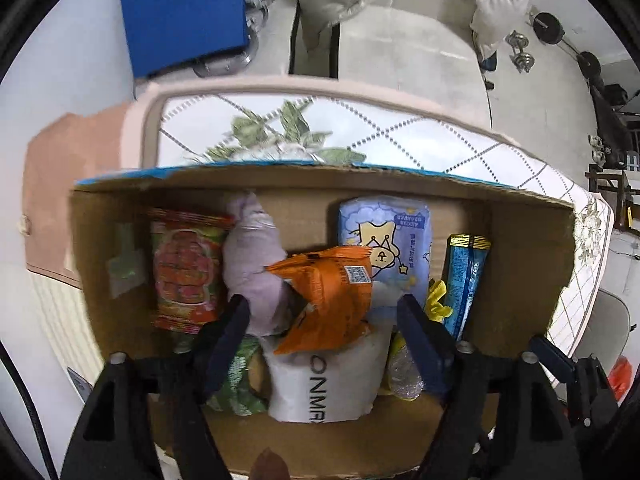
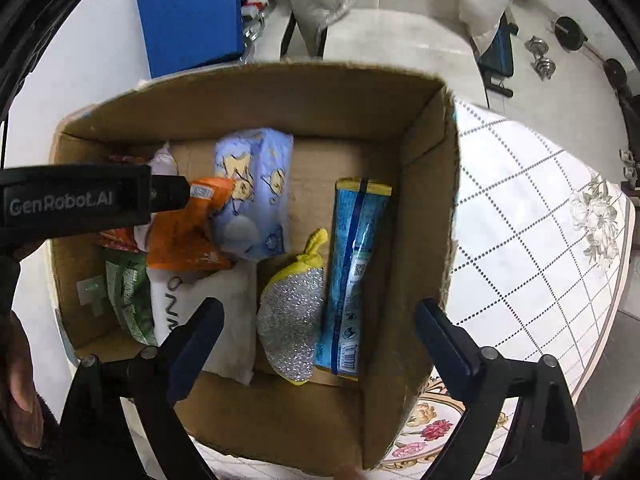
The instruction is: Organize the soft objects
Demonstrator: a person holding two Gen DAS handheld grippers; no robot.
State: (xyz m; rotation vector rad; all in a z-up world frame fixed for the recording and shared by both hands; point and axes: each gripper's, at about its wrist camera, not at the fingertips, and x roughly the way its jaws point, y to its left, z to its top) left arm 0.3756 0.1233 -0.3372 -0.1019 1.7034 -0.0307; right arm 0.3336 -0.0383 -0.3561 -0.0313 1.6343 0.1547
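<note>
A cardboard box (image 1: 524,264) (image 2: 424,184) holds several soft items: an orange snack bag (image 1: 328,300) (image 2: 180,236), a light blue tissue pack (image 1: 384,240) (image 2: 256,184), a lilac cloth (image 1: 252,264), a red snack bag (image 1: 184,268), a white pouch (image 1: 320,384) (image 2: 224,320), a blue packet (image 1: 466,280) (image 2: 356,268), a green bag (image 2: 128,300) and a yellow-silver scrubber (image 2: 292,316). My left gripper (image 1: 324,312) is open over the orange bag, nothing between its fingers; it shows in the right wrist view (image 2: 168,192) too. My right gripper (image 2: 320,320) is open and empty above the box's near side.
The box stands on a quilted floral tabletop (image 1: 400,136) (image 2: 540,240). A blue panel (image 1: 184,12) (image 2: 188,12), white padded clothing on a chair (image 1: 400,0) and dumbbells on the floor (image 2: 544,60) lie beyond.
</note>
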